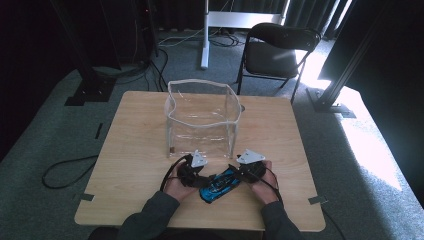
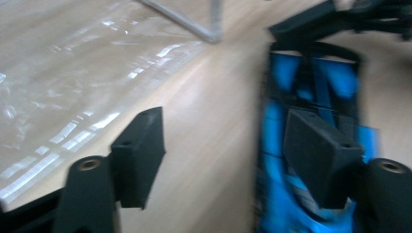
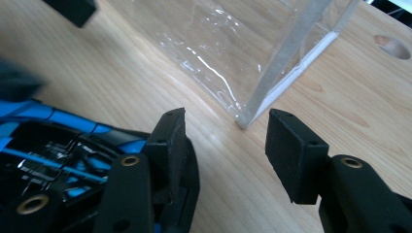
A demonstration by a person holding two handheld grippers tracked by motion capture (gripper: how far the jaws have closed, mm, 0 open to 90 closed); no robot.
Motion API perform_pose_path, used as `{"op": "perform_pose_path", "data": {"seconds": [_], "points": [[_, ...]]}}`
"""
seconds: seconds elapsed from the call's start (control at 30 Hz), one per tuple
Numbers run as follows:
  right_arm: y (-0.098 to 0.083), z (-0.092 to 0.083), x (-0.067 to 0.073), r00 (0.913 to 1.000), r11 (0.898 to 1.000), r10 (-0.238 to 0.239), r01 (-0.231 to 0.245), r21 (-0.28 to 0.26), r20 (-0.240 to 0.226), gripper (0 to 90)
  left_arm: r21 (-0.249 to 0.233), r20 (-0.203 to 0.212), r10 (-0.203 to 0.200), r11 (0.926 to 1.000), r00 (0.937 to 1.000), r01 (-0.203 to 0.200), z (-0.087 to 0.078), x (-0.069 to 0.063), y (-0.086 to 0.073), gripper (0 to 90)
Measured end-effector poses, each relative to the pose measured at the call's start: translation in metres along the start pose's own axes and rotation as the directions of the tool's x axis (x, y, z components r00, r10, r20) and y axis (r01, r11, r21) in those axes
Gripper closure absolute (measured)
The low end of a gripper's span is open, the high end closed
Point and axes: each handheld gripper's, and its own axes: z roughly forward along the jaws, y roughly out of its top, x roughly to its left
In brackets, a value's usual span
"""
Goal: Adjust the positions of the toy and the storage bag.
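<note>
Both of my claws are spread, the left claw (image 2: 223,160) blurred and pinching nothing beside the glossy blue-and-black toy car (image 1: 218,186) lying near the pale wooden counter's (image 1: 135,150) near edge, the right claw (image 3: 226,155) likewise empty before the clear soft-walled plastic bin (image 1: 200,120) at mid-counter.

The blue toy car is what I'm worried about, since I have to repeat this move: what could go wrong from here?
1. Neither tool grips the blue toy car: the left tool is open beside it and the right tool is open too, so a lift may slip.
2. The clear bag looks soft with a wavy rim; the car could catch it and tip it.
</note>
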Motion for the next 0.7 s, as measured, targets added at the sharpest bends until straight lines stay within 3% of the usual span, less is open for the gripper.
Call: {"op": "perform_pose_path", "data": {"seconds": [0.17,0.27,0.4,0.53,0.57,0.7], "points": [[0.0,-0.001,0.001,1.0,1.0,0.002,-0.002,0.002,0.0,49.0,0.057,0.029,0.005,0.9983,0.9996,-0.006,0.001,-0.023,-0.014,19.4],[0.0,-0.002,0.003,0.9998,1.0,-0.014,0.014,-0.005,-0.012,49.0,0.052,0.05,-0.016,0.9985,0.9986,0.014,-0.003,-0.028,-0.022,19.3],[-0.001,0.002,0.003,0.9998,0.999,-0.017,0.017,0.038,-0.004,49.7,0.07,0.038,-0.012,0.9975,0.9992,0.009,-0.006,-0.033,-0.028,19.2],[-0.001,0.002,0.002,0.9999,0.999,-0.009,0.009,0.038,-0.009,49.7,0.086,0.014,0.006,0.9963,0.9999,-0.008,-0.006,-0.036,-0.032,19.2],[-0.002,0.002,0.002,1.0,0.999,-0.004,0.004,0.039,-0.008,49.7,0.117,0.005,0.02,0.9929,0.9998,-0.021,-0.002,-0.037,-0.034,19.2],[-0.002,0.002,0.001,1.0,0.999,0.0,0.0,0.038,-0.009,49.7,0.119,-0.03,0.033,0.9924,0.999,-0.029,0.002,-0.038,-0.036,19.1]]}}
